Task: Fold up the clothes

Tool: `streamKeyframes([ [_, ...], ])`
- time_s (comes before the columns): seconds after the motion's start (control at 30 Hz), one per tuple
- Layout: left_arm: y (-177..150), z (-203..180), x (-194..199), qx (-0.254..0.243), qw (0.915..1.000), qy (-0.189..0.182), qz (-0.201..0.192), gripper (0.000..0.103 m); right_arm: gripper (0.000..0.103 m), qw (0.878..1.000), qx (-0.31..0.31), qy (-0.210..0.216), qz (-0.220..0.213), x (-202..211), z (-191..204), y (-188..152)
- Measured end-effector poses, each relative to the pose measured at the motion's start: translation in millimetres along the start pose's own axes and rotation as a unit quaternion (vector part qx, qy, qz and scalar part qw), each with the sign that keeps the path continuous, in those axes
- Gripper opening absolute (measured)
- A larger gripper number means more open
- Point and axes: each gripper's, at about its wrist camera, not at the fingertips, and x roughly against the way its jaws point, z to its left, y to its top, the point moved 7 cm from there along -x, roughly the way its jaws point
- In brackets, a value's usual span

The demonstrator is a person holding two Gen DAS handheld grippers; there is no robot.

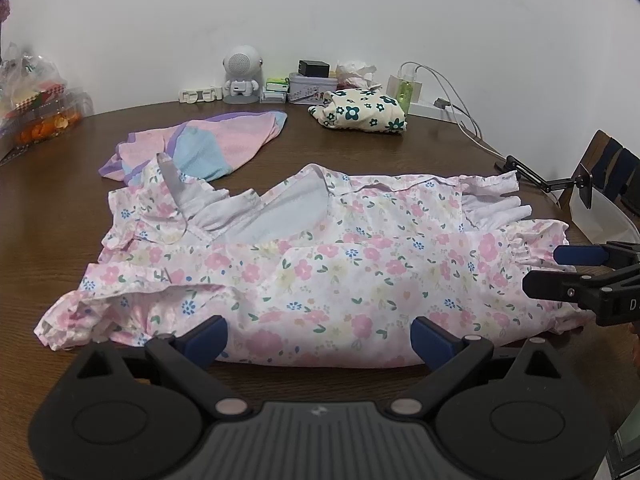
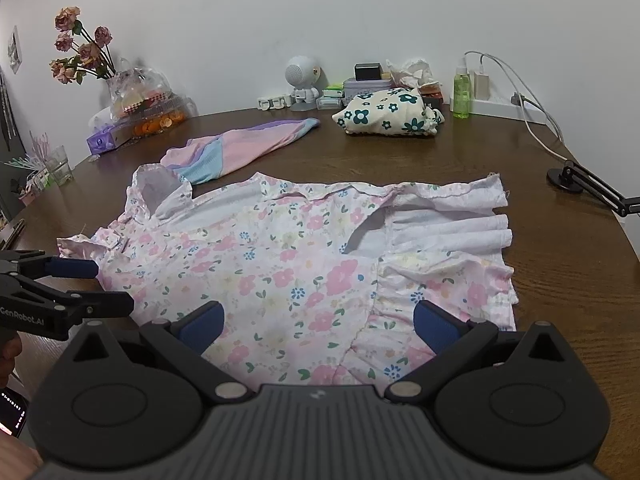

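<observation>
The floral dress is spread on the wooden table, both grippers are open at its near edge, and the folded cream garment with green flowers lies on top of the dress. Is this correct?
One detail is wrong. The cream garment does not lie on the floral dress; it sits apart, at the far side of the table, as the right wrist view shows. The left gripper and right gripper are indeed open at the dress's near edge.

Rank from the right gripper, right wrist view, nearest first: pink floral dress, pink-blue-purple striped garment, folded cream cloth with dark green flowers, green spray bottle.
1. Pink floral dress, spread directly under the right gripper.
2. Pink-blue-purple striped garment, beyond the dress, left of centre.
3. Folded cream cloth with dark green flowers, farther back, right of centre.
4. Green spray bottle, by the wall, right.
</observation>
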Motion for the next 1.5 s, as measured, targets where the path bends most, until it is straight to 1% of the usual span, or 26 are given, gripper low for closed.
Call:
streamKeyframes([
  [0.33,-1.0,1.1,-0.2,0.005,1.0000,0.001,0.000,0.098,0.103,1.000,-0.004,0.005,0.002,-0.6,-0.8,-1.0],
  [1.5,-4.3,2.6,-4.3,0.009,0.9999,0.000,0.006,0.098,0.103,1.000,-0.006,0.003,0.012,-5.1,-2.4,-4.1],
])
